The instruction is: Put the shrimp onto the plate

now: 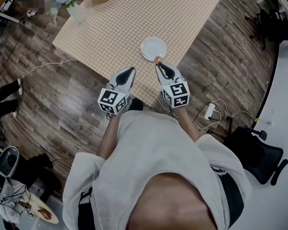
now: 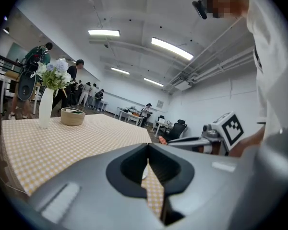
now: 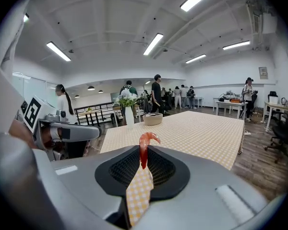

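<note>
Now my right gripper (image 1: 158,63) pinches the shrimp (image 3: 144,150) over the table's (image 1: 134,23) near edge, just beside the plate (image 1: 153,48); my left gripper's (image 1: 132,70) jaws are pressed together, empty.

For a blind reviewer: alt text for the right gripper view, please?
The right gripper pinches a red shrimp between its jaws, curled end up, over a checked tablecloth. A basket and a flower vase stand farther back.
</note>
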{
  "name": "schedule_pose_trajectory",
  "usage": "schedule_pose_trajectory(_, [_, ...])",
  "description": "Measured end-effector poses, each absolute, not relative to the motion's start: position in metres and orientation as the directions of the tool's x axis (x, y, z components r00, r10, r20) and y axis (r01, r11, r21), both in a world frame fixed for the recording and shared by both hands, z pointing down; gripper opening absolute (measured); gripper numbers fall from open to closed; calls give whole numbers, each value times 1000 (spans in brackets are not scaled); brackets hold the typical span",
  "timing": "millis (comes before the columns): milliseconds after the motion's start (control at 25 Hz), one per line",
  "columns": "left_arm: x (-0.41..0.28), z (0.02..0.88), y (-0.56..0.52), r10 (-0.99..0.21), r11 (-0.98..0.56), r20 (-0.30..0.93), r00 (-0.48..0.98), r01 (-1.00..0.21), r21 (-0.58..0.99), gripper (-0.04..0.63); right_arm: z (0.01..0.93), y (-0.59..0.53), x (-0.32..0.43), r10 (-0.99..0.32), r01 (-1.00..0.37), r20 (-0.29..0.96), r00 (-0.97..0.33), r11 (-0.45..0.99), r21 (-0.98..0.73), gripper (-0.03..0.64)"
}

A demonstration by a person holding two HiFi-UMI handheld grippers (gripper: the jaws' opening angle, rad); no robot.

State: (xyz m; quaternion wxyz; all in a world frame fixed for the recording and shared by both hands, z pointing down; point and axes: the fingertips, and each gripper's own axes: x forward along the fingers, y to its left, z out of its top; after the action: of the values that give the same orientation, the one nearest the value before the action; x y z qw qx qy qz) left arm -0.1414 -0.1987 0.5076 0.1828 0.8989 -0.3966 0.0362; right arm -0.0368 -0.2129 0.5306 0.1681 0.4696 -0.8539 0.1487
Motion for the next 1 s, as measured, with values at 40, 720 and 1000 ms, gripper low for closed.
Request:
schedule_pose_trajectory(40, [-144,508,-205,-695,-622,210,688,-722,304,9,530,-219,-39,-753,-855,431,-497,510,-94,49])
schedule_pose_trajectory(720, [-110,525,-235,-720,-571,249,647,-757,318,9,543,-245,-6,-714,-826,444,-541,551,-121,49])
schedule_pose_trajectory(1000, [-85,531,-237,-765,-497,273,583,-805,324,9,543,-265,11,-666,-773,427,-612,618,-143,49])
